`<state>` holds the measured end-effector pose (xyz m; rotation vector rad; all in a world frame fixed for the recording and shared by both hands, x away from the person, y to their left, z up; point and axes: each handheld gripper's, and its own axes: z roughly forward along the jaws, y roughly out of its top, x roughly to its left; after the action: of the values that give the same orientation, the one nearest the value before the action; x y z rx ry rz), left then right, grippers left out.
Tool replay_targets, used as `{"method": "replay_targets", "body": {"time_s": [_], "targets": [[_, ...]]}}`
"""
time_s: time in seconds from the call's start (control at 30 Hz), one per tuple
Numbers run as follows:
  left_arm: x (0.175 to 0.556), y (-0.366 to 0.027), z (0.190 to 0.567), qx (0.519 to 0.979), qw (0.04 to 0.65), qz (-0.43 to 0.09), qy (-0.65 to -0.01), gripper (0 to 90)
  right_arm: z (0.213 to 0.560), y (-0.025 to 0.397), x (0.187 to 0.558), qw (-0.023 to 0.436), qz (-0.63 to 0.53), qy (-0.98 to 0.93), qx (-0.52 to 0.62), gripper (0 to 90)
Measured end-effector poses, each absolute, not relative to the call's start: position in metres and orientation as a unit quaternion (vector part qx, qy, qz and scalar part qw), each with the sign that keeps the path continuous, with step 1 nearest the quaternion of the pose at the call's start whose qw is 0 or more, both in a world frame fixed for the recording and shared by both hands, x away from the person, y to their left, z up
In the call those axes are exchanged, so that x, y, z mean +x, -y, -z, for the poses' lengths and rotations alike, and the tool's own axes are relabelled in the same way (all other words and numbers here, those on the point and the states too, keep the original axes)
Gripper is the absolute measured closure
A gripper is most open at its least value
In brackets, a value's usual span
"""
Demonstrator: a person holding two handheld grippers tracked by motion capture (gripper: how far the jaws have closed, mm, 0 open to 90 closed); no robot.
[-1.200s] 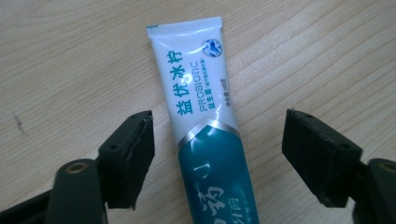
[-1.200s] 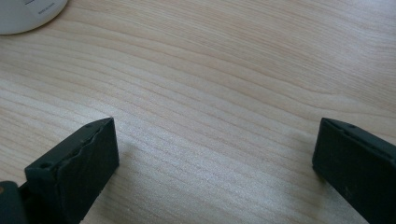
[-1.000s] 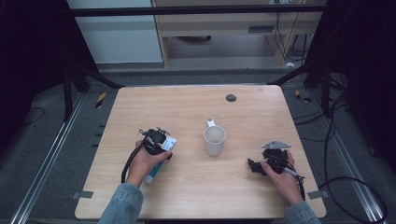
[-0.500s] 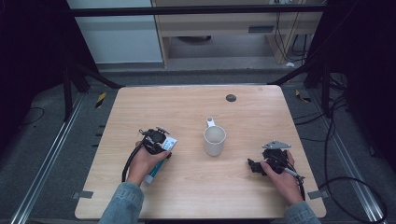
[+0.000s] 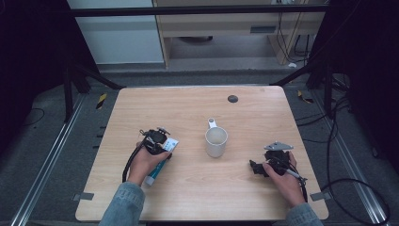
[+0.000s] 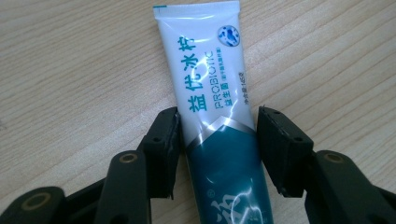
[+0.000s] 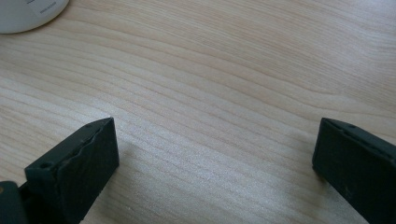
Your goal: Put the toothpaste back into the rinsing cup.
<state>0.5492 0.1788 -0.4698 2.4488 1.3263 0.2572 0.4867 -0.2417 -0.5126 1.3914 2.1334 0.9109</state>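
L gripper [image 6: 217, 140]: jaws apart, one each side of a toothpaste tube [image 6: 210, 93] lying flat on the wooden table [image 5: 188, 113]. One jaw looks to be touching the tube's edge, the other sits just beside it w/ a thin gap, so not clamped yet. Tube is white at the crimped end, teal toward the cap, blue print on it. From the high view the tube [image 5: 160, 165] lies under the left hand [image 5: 146, 160], front-left of the table.

R gripper [image 7: 215, 149]: jaws wide apart, bare wood between them. Right hand [image 5: 282, 174] rests it on the table front-right.

White mug [image 5: 216, 140] stands upright approx mid-table, between the two grippers, handle pointing away from the person. Small dark disc [image 5: 232, 99] near the far edge.
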Motion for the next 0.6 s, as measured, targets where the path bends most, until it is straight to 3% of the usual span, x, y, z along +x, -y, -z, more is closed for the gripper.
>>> {"method": "replay_targets", "body": {"time_s": [0.6], "targets": [[0.5492,-0.1746,0.4688,0.872,0.165,-0.092,-0.452,57.8,0.5126,0.2419,0.4870,0.217,-0.329,-0.771,0.500,0.6]]}}
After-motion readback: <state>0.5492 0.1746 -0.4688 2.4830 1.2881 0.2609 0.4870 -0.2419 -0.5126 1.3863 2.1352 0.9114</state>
